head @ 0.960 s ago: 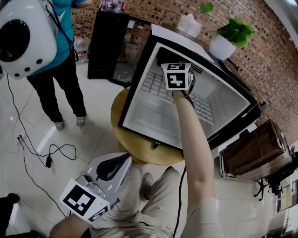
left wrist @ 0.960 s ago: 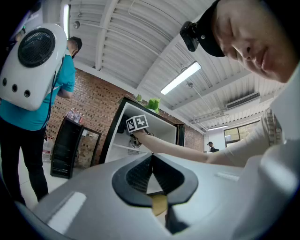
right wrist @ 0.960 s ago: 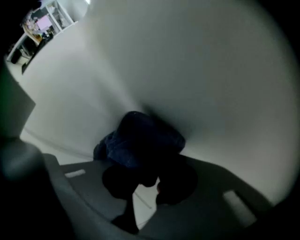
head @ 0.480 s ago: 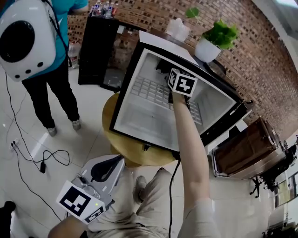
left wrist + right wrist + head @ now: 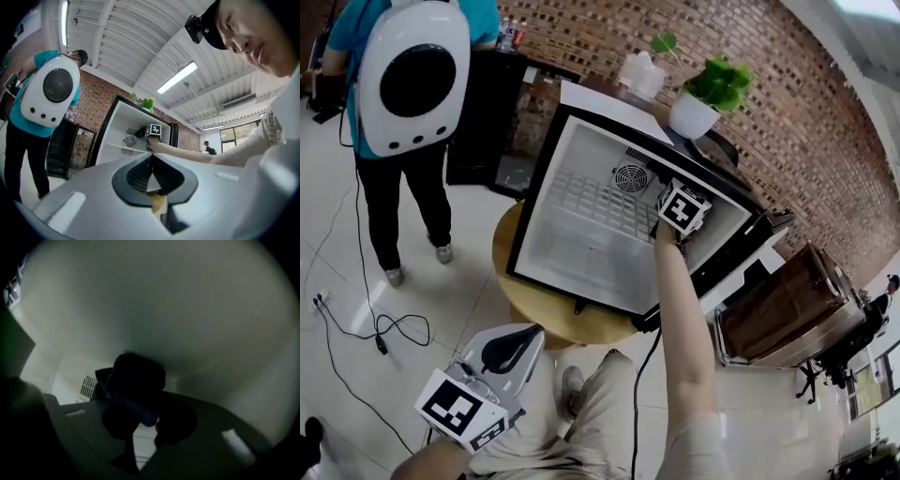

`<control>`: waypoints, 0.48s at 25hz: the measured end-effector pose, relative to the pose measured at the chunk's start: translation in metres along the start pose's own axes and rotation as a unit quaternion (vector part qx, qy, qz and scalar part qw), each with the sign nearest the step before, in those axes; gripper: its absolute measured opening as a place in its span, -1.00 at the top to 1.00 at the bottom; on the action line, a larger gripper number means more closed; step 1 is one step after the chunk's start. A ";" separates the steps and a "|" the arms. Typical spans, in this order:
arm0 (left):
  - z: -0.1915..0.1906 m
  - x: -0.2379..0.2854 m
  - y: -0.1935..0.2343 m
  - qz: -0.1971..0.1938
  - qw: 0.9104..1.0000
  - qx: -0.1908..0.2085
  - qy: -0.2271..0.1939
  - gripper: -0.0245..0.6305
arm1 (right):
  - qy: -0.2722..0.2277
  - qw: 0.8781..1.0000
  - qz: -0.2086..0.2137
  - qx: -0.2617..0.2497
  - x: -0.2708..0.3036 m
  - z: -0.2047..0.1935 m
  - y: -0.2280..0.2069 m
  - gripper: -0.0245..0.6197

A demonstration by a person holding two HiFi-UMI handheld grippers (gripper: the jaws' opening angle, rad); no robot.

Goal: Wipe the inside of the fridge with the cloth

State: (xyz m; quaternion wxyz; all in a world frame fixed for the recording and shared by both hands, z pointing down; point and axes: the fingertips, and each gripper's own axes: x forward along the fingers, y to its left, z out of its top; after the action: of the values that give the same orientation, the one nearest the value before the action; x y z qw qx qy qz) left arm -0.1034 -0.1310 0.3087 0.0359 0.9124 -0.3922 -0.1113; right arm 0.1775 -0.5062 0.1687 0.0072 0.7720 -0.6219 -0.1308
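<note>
The right gripper [image 5: 145,420], clamped on the cloth [image 5: 133,380], seems mid-wipe at the fridge's [image 5: 581,253] three o'clock, likely sweeping toward nine next; the left gripper [image 5: 152,176] idles closed.

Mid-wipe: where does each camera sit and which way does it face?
Head view: on the person's head, steeply down at the fridge; shows right arm, right gripper inside, left gripper low.
Left gripper view: on that gripper, tilted up at the fridge; shows its shut jaws, the right arm.
Right gripper view: inside the fridge, facing its white wall; jaws grip dark cloth.
Shared: head and left gripper views show the fan grille.
</note>
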 end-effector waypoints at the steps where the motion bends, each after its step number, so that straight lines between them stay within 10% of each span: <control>1: 0.000 0.000 0.000 0.001 1.000 0.001 -0.001 0.93 | 0.004 1.000 0.001 0.013 -0.001 -0.004 -0.002 0.75; 12: 0.005 0.004 -0.007 -0.006 1.000 -0.011 -0.008 0.93 | -0.016 0.967 0.250 -0.044 -0.056 0.035 0.156 0.74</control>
State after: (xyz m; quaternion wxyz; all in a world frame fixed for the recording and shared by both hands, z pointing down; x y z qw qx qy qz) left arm -0.0969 -0.1295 0.3026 0.0421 0.9133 -0.3861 -0.1228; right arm 0.0098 -0.4822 0.1732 0.0641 0.5888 -0.7888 -0.1646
